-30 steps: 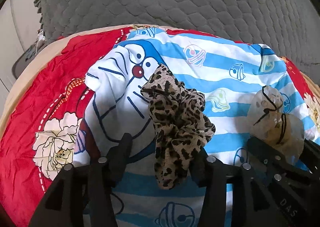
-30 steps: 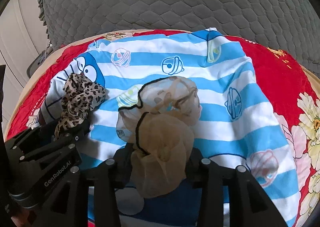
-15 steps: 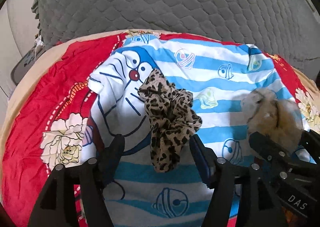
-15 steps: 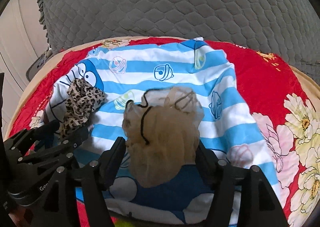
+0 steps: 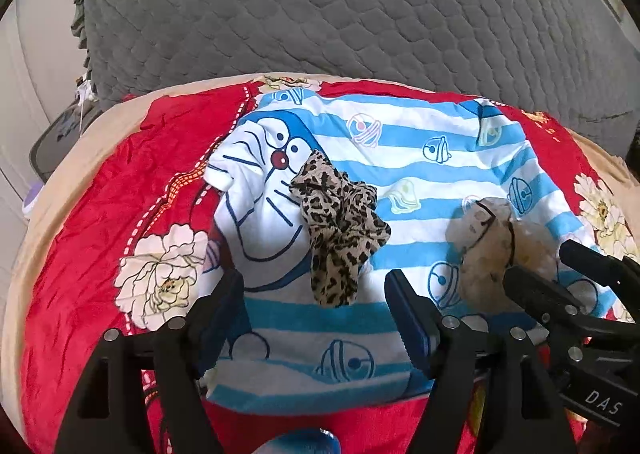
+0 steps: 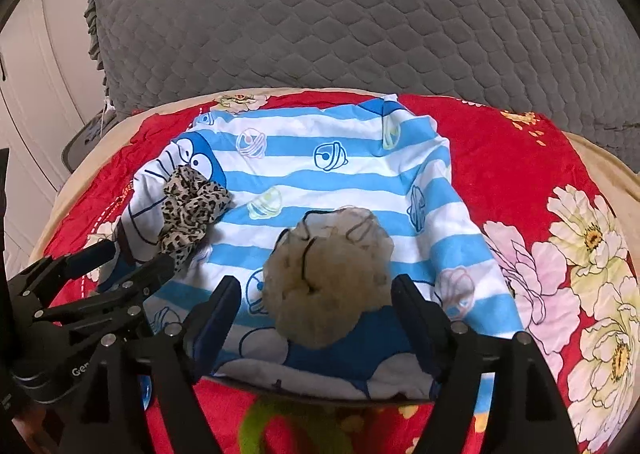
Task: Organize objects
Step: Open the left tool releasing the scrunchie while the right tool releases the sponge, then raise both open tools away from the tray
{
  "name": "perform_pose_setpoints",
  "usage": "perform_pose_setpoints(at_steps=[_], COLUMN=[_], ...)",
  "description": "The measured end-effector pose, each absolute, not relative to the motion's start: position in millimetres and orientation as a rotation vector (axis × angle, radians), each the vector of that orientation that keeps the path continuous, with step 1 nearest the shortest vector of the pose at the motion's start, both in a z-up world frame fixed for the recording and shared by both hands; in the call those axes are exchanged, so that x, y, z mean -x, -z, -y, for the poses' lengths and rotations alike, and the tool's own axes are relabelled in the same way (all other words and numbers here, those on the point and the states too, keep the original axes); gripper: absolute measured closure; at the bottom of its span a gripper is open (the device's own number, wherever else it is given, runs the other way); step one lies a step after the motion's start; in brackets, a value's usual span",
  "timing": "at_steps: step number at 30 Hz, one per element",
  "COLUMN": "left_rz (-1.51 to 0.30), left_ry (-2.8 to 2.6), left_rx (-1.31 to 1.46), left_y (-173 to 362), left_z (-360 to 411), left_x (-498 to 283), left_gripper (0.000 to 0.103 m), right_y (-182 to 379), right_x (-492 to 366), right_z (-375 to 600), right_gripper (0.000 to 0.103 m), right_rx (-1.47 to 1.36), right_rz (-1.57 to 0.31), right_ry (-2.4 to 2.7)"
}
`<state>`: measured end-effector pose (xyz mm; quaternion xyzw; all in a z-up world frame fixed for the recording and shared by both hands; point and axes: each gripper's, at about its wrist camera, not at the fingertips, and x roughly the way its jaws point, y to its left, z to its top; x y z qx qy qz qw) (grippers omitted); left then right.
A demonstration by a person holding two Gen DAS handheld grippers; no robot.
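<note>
A leopard-print scrunchie [image 5: 340, 230] lies on a blue-and-white striped cartoon cloth [image 5: 400, 166]. My left gripper [image 5: 314, 294] hovers just short of it. Its jaws are opening and its pads stand clear of the fabric. A sheer beige scrunchie [image 6: 328, 278] with black trim rests on the same cloth [image 6: 340, 182]. It lies between the spread fingers of my right gripper [image 6: 316, 298], whose jaws are also opening, and neither pad touches it. The right wrist view also has the leopard scrunchie [image 6: 192, 210] and the left gripper [image 6: 134, 256] at its left. The beige scrunchie [image 5: 492, 246] sits right of the leopard one.
The cloth lies on a red floral blanket [image 5: 120, 206] over a rounded surface. A grey quilted cushion [image 6: 360, 14] rises behind it. A green object [image 6: 280, 430] and a blue object [image 5: 304, 444] peek in at the bottom edges. A white wall stands at the left.
Both grippers have opened wider and drawn back and upward. The right one let go of the beige scrunchie, and the left fingers spread away from the leopard one. Both scrunchies now lie on the cloth.
</note>
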<state>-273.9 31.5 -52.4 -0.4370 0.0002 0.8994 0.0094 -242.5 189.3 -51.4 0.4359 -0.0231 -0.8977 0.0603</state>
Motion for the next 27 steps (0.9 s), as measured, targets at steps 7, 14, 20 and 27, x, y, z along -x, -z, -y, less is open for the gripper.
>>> perform_pose_setpoints(at_steps=[7,14,20,27], left_rz=[-0.027,-0.002,0.0,-0.022], left_ry=[-2.82,-2.799,-2.795,-2.798], left_rx=[1.326,1.333,1.326,1.309], left_y=[40.4,34.6,30.9,23.9], left_z=[-31.6,-30.8,-30.7,-30.3], left_x=[257.0,241.6,225.1,206.7], left_gripper=[0.028,0.028,0.028,0.027], right_y=[43.0,34.1,27.5,23.5], right_x=[226.9,208.7,189.9,173.9], right_z=[-187.9,-186.4,-188.5,-193.8], right_gripper=[0.021,0.021,0.021,0.019], right_rx=[-1.294,-1.282,-1.274,-1.275], right_rz=[0.08,0.096,0.096,0.116], right_ry=[2.724,2.715,2.723,2.723])
